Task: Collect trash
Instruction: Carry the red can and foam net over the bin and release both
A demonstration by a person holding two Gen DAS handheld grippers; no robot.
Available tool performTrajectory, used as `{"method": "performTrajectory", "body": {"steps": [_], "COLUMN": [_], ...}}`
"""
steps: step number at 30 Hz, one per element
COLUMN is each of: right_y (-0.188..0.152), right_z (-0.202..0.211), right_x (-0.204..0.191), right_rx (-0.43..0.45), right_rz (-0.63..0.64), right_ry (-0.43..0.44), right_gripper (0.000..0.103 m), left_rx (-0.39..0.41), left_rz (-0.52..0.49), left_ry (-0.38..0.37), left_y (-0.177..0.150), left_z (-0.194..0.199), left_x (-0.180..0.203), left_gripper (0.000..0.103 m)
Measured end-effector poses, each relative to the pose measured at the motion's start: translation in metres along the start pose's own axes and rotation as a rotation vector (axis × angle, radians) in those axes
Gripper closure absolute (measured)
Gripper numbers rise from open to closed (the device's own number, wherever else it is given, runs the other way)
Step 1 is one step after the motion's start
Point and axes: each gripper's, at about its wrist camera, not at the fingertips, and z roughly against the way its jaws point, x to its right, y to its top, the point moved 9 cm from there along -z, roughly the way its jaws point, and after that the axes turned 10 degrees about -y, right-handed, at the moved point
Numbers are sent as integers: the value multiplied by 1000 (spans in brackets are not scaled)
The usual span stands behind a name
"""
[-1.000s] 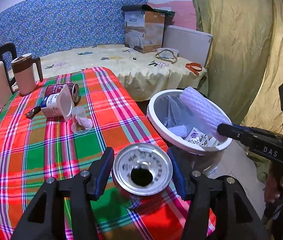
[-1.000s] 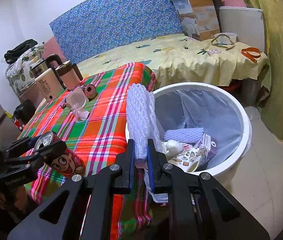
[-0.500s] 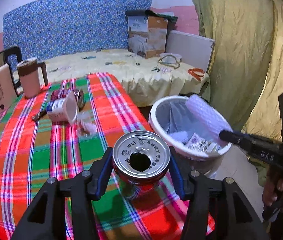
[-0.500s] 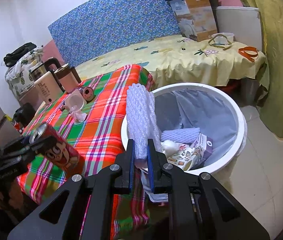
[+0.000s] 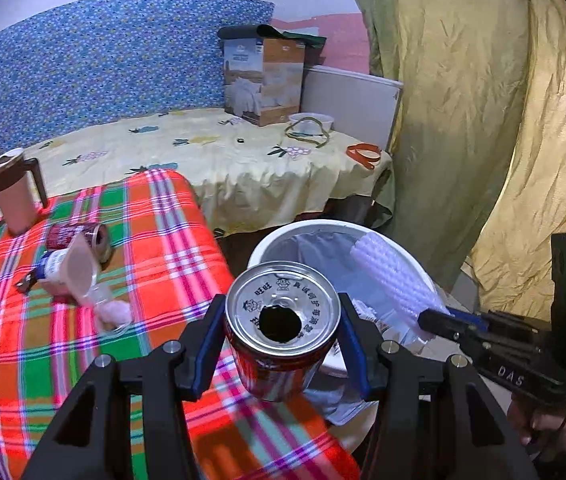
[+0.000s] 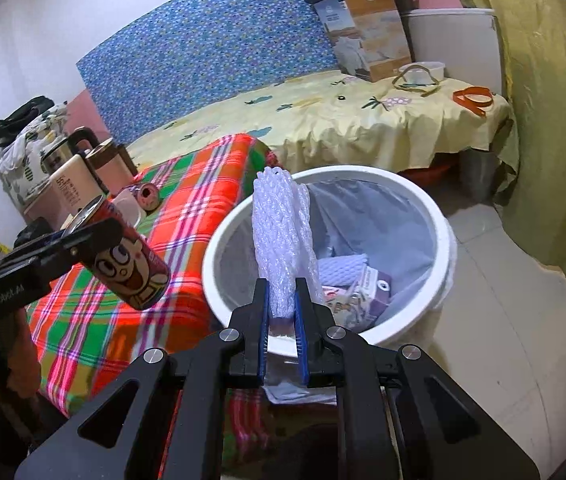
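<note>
A: The left gripper [image 5: 282, 334] clamps a red drink can [image 5: 281, 330], opened top toward the camera, blue pads on both its sides. The can hangs clear of the plaid tablecloth [image 5: 83, 360], at the table's edge beside the white trash bin [image 6: 441, 240].

B: And the right gripper [image 6: 283, 312]?

A: Jaws closed tight on a roll of white foam netting [image 6: 279, 236], which stands up from the fingers over the bin's near rim. Inside the bin: another piece of netting and printed wrappers on a grey liner.

B: What's left on the table?

A: A second can lying on its side [image 5: 79, 236], a tipped plastic cup [image 5: 69, 270] just before it, a small clear cup with something pink [image 5: 111, 310], and a brown-lidded mug [image 5: 13, 196] at the far edge.
</note>
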Motion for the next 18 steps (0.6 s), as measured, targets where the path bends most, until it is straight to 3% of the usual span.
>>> {"method": "performTrajectory", "body": {"steps": [18], "right_y": [-7], "right_z": [-18], "right_x": [35], "right_rx": [-63], "right_rz": [-49], "right_ry": [-70], "right_gripper": [86], "left_rx": [-63], "left_rz": [6], "left_ry": [-75], "left_y": [11], "left_z": [-67], "left_x": [23], "left_gripper": [48]}}
